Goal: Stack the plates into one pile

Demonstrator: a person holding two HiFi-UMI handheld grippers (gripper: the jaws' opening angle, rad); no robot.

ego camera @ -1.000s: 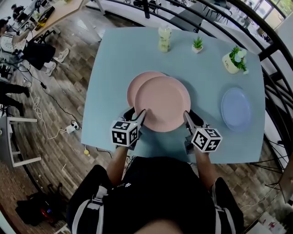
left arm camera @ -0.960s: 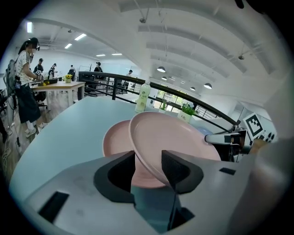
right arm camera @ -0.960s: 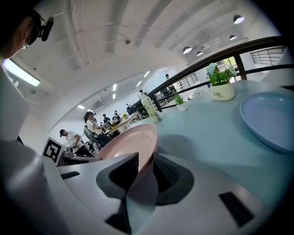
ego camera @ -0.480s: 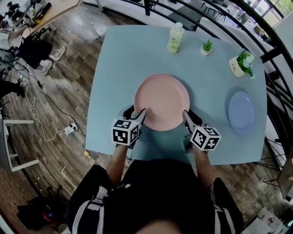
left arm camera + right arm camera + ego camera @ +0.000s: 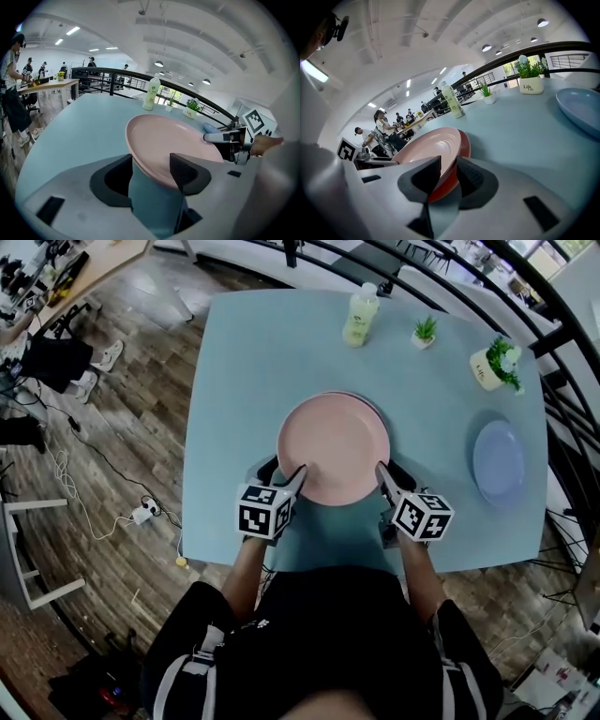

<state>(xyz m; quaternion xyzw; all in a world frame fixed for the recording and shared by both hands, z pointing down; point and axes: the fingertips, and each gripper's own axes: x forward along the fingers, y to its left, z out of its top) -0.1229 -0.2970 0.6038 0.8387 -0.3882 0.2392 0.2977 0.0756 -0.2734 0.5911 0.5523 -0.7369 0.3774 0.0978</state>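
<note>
Two pink plates [image 5: 333,448] now aligned.

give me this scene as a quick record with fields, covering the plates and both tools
pile: upper pink plate lies over lower pink plate, nearly aligned, with a sliver of the lower one showing
not stacked: blue plate, alone at the right of the table
left tool: jaws have just been opening and stand apart, upper plate's rim between them
right tool: closed on the upper plate's rim
far edge: bottle, small potted plant, white potted plant
</note>
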